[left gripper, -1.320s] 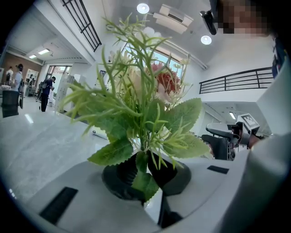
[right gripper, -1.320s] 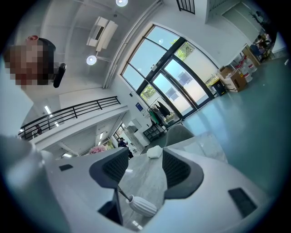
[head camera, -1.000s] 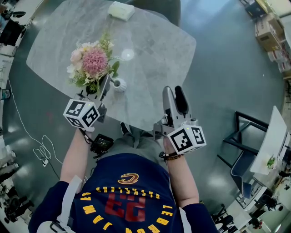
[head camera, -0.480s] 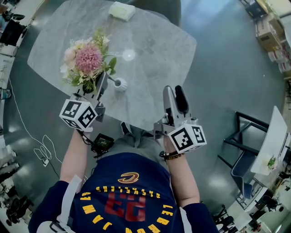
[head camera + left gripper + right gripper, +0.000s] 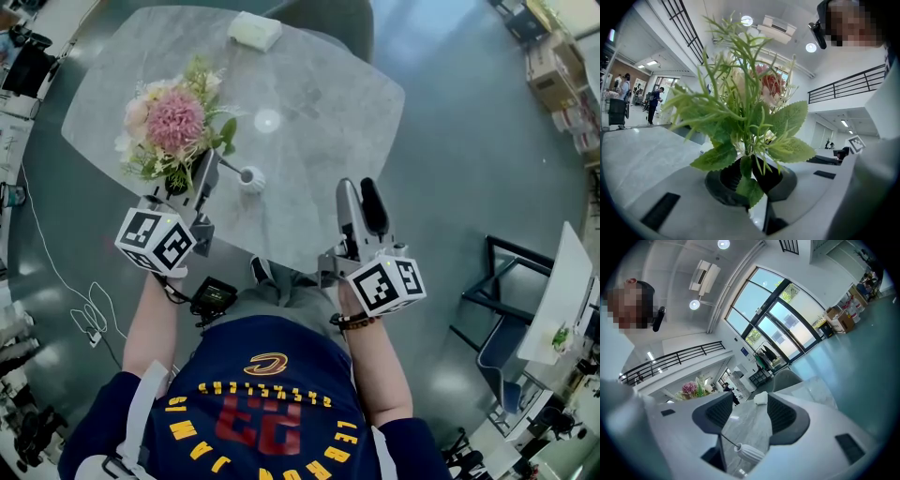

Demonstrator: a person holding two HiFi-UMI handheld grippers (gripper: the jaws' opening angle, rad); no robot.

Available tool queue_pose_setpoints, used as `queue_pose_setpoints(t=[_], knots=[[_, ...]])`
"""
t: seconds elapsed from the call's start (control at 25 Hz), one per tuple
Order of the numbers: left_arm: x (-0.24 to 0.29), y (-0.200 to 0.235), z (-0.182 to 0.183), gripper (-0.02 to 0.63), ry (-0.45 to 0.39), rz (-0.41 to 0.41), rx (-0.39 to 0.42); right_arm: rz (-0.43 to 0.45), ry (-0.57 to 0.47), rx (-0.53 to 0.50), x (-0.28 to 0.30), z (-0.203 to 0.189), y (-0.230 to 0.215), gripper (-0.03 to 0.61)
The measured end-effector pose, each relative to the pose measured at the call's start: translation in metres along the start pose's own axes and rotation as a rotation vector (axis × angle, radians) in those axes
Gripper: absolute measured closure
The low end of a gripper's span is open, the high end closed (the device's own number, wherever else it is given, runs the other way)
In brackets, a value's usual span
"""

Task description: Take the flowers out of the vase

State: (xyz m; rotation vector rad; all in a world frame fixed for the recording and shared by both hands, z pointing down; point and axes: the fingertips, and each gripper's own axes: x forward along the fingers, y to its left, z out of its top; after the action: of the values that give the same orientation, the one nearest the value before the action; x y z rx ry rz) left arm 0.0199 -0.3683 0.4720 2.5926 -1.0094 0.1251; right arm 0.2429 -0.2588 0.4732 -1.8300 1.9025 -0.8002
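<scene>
A bunch of flowers (image 5: pixel 172 117), with a pink bloom, pale blooms and green leaves, hangs above the table, left of the small white ribbed vase (image 5: pixel 251 178). My left gripper (image 5: pixel 206 167) is shut on its stems; in the left gripper view the leaves (image 5: pixel 750 126) rise from between the dark pads. A thin dark stem (image 5: pixel 232 168) runs from the bunch down to the vase's mouth. My right gripper (image 5: pixel 359 189) is open and holds nothing, near the table's front edge, right of the vase. The right gripper view shows the vase (image 5: pixel 750 453) low between its jaws and the flowers (image 5: pixel 691 389) far left.
The grey marble table (image 5: pixel 319 84) carries a white box (image 5: pixel 255 31) at its far edge. A grey chair (image 5: pixel 328 14) stands behind it. On the floor lie cables (image 5: pixel 89 314) at the left and a black device (image 5: pixel 214 292) by the person's legs.
My left gripper has risen with the bunch, which now sits further left of and clear above the vase. The right gripper has stayed still.
</scene>
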Motion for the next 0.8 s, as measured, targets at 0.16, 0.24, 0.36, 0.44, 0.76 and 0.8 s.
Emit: queue_pose_setpoints(t=[0.16,0.24,0.36,0.44,0.76,0.8], knots=[[-0.010,-0.001,0.015,0.574,-0.032,0.001,-0.019,0.007,0.001,-0.011,-0.002,0.002,0.005,0.346],[-0.016,-0.004,0.022,0.574,-0.048,0.008,-0.022,0.015,0.001,-0.017,-0.005,0.005,0.009,0.346],[-0.023,-0.007,0.031,0.574,-0.059,0.021,-0.031,0.021,-0.002,-0.022,-0.011,0.010,0.014,0.346],[-0.027,-0.007,0.035,0.574,-0.065,0.027,-0.043,0.020,-0.005,-0.023,-0.014,0.014,0.016,0.346],[-0.046,-0.004,0.068,0.574,-0.143,0.048,-0.091,0.053,-0.025,-0.062,-0.010,0.042,0.037,0.346],[-0.051,-0.001,0.074,0.574,-0.153,0.050,-0.094,0.062,-0.036,-0.068,-0.008,0.048,0.043,0.346]])
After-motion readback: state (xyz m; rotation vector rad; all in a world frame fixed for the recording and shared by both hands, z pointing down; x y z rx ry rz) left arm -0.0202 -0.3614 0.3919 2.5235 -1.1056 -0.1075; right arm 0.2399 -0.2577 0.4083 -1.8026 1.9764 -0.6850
